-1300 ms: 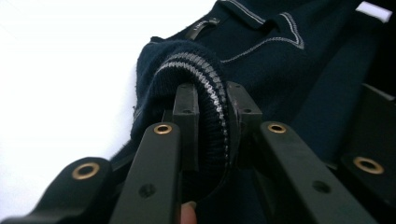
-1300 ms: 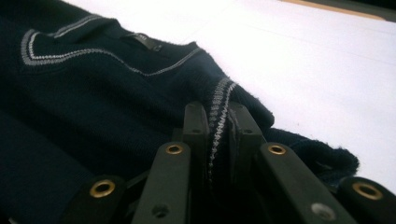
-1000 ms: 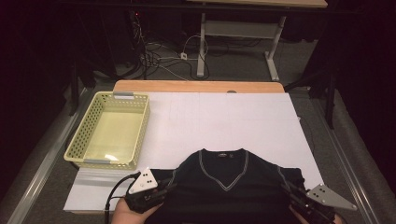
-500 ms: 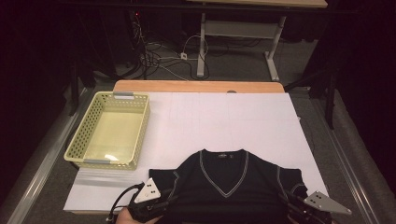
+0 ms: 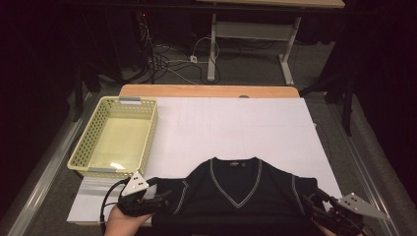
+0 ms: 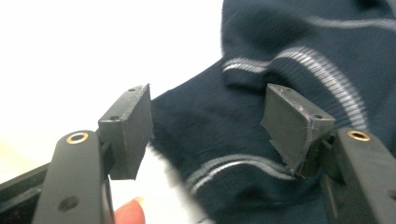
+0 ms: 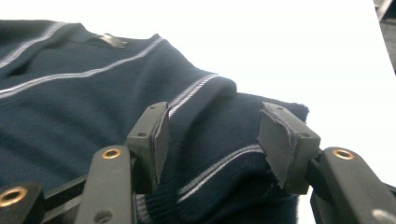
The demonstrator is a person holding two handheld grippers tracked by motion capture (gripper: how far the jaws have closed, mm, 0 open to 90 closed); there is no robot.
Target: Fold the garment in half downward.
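A dark navy V-neck sweater (image 5: 241,196) with pale stripes lies flat on the white sheet (image 5: 236,128) at the table's near edge. My left gripper (image 5: 163,197) is at its left sleeve. In the left gripper view the jaws (image 6: 208,107) stand apart and have just been opening. The striped cuff (image 6: 219,140) lies between the pads untouched. My right gripper (image 5: 313,202) is at the right sleeve. Its jaws (image 7: 212,121) have also just been opening, and the sleeve cloth (image 7: 219,140) lies loose between them.
A pale yellow perforated basket (image 5: 83,142) stands on the left of the table. The wooden table edge (image 5: 206,91) runs along the far side. Cables and a desk frame (image 5: 216,44) are on the floor beyond.
Both grippers have opened off the sleeves, which now lie on the sheet. The left gripper has drawn a little to the left and lower. The right hand has hardly moved.
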